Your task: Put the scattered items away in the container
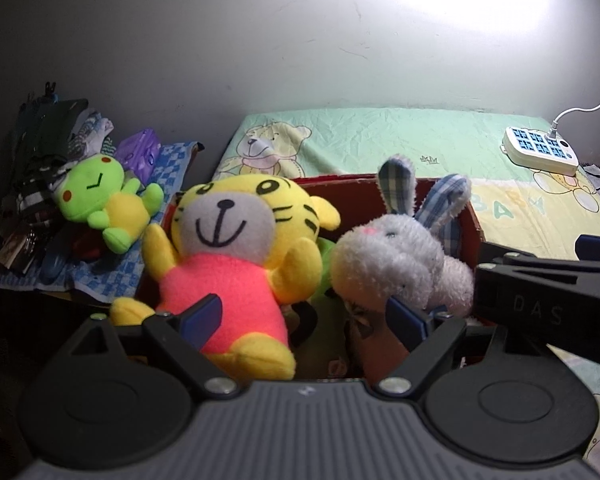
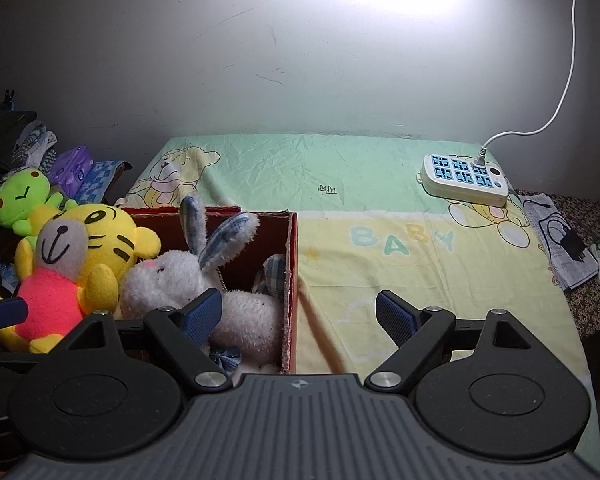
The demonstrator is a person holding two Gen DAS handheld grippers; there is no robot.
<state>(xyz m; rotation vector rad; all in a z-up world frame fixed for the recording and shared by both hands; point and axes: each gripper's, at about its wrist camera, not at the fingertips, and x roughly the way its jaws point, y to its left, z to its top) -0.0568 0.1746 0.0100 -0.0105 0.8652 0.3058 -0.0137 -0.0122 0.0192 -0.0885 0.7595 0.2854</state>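
Observation:
A red cardboard box [image 1: 470, 224] [image 2: 293, 256] stands on the baby-print sheet. In it lie a yellow tiger plush [image 1: 228, 248] [image 2: 80, 256] in a pink shirt and a white bunny [image 1: 400, 264] [image 2: 168, 280] with blue plaid ears. A green frog plush [image 1: 100, 196] [image 2: 20, 196] lies outside, left of the box, on a blue checked cloth [image 1: 168, 168]. My left gripper [image 1: 304, 318] hangs open above the box, its pads in front of the tiger and bunny without pressing them. My right gripper [image 2: 300, 314] is open over the box's right wall, holding nothing.
A white power strip [image 1: 540, 148] [image 2: 464, 178] with its cable lies at the far right of the sheet [image 2: 380, 184]. Clothes are piled at the far left [image 1: 52, 148]. A paper with a black charger [image 2: 564, 240] lies off the sheet's right edge.

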